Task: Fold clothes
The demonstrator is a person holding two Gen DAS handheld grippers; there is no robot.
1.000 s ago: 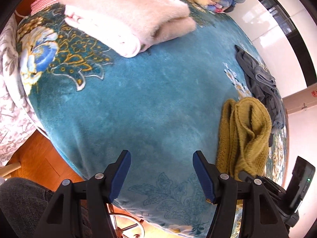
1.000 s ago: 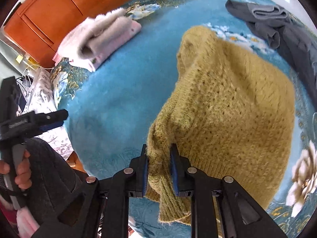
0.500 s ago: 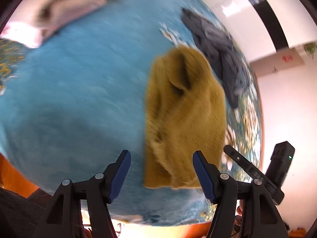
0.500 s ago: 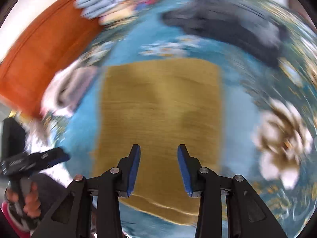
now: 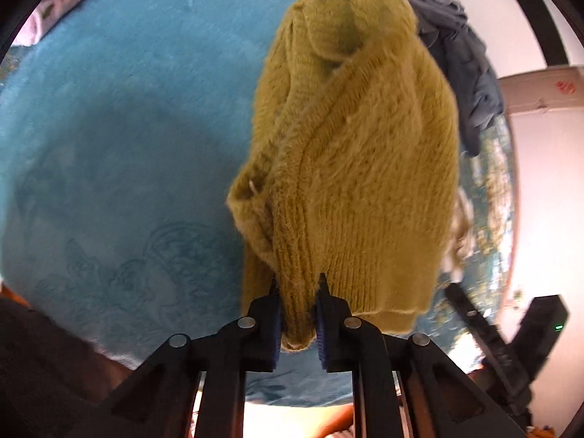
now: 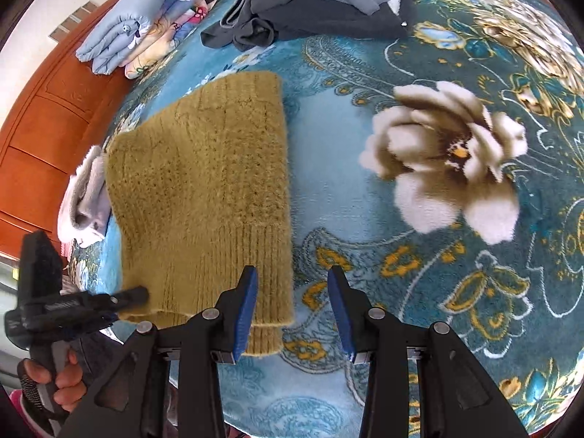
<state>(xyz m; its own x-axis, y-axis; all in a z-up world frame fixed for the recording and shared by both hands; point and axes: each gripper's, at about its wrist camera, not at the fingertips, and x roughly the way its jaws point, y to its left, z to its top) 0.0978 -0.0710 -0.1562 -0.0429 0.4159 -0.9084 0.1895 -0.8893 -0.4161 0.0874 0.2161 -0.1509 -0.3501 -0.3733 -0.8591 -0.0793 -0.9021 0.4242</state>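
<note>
A mustard-yellow knit sweater (image 5: 357,168) lies folded on the teal flowered blanket (image 5: 120,138). My left gripper (image 5: 297,314) is shut on the sweater's ribbed near edge. In the right wrist view the sweater (image 6: 204,189) lies flat, its ribbed hem nearest me. My right gripper (image 6: 294,310) is open and empty, just right of the hem's near corner. The left gripper (image 6: 120,297) shows there at the hem's left corner.
A dark grey pile of clothes (image 6: 321,3) lies at the far side of the bed. A folded pink-white garment (image 6: 82,200) lies left of the sweater. Folded bedding (image 6: 142,33) sits by the orange wooden headboard (image 6: 40,127).
My right gripper has let go of the sweater and opened. My left gripper has moved right to the sweater and shut on its edge. The sweater now lies flat.
</note>
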